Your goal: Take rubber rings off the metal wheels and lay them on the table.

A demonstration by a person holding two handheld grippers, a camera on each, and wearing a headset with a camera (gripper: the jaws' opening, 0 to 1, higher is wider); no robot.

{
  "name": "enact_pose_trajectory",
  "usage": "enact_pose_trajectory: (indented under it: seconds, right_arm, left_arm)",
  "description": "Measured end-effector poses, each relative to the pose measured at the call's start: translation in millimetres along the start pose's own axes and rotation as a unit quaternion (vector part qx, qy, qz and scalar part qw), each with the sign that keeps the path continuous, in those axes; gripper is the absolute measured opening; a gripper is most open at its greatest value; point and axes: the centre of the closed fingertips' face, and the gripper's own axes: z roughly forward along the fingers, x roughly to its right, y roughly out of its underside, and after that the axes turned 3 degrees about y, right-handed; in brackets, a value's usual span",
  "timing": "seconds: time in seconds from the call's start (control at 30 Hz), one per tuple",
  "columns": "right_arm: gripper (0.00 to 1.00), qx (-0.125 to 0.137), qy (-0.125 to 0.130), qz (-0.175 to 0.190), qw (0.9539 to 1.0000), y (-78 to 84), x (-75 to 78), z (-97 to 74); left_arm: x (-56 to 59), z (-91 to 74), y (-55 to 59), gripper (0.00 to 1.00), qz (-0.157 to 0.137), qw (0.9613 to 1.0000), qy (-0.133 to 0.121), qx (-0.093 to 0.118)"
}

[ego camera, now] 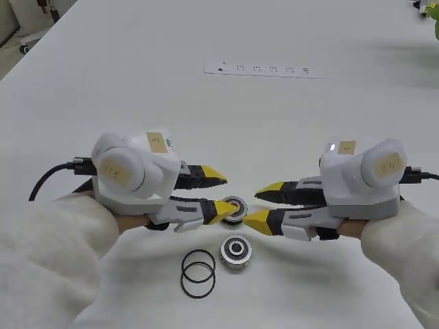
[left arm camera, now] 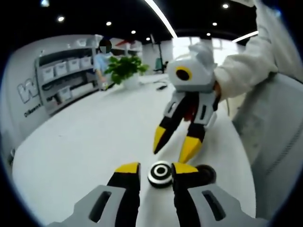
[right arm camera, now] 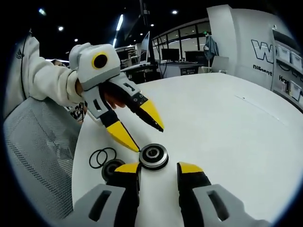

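A metal wheel (ego camera: 235, 205) lies flat on the white table (ego camera: 137, 103) between my two grippers. My left gripper (ego camera: 219, 192) is open, its lower yellow tip right beside the wheel; in its own view the wheel (left arm camera: 160, 173) sits just ahead between the tips of the left gripper (left arm camera: 156, 169). My right gripper (ego camera: 264, 204) is open too, facing the wheel (right arm camera: 153, 156) from the other side, a little short of it. A second wheel (ego camera: 235, 251) lies nearer me. Two black rubber rings (ego camera: 198, 273) lie overlapping on the table beside it.
A white power strip (ego camera: 264, 69) lies across the far middle of the table. Something green (ego camera: 433, 20) stands at the far right corner. Shelves with bins (left arm camera: 61, 75) and a potted plant (left arm camera: 124, 68) stand beyond the table. A black cable (ego camera: 48, 177) trails from the left gripper.
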Motion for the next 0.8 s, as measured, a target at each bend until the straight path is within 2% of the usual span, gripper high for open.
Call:
enact_pose_trajectory:
  seconds: [0.1,0.2,0.37,0.4,0.43,0.57,0.8]
  right_arm:
    - [0.27,-0.006,-0.004,-0.006,1.0,1.6,-4.3,2.7]
    - [0.26,-0.007,-0.002,-0.012,0.9999,2.2,-3.9,4.3]
    - [0.24,-0.007,-0.001,-0.01,0.9999,2.6,-4.7,6.7]
    - [0.24,-0.008,-0.003,-0.01,0.9999,3.0,-5.6,7.3]
    - [0.23,-0.008,-0.004,-0.009,0.9999,3.1,-6.1,7.7]
    - [0.23,-0.009,-0.004,-0.008,0.9999,3.4,-8.1,9.4]
    - [0.2,-0.008,0.002,-0.005,1.0,3.6,-5.7,9.5]
  left_arm:
    - [4.4,3.7,3.3,0.26,0.004,0.9999,0.006,-0.008]
    - [2.2,6.1,9.1,0.24,-0.003,0.9999,0.001,-0.016]
    - [0.1,8.7,13.2,0.21,-0.016,0.9997,-0.004,-0.019]
    - [-1.4,9.4,16.3,0.19,-0.022,0.9993,-0.009,-0.027]
    - [-0.5,9.7,15.1,0.18,-0.025,0.9994,-0.007,-0.023]
    - [2.2,9.8,16.9,0.14,-0.023,0.9993,-0.003,-0.031]
    - [1.3,11.5,17.1,0.14,-0.027,0.9992,-0.004,-0.027]
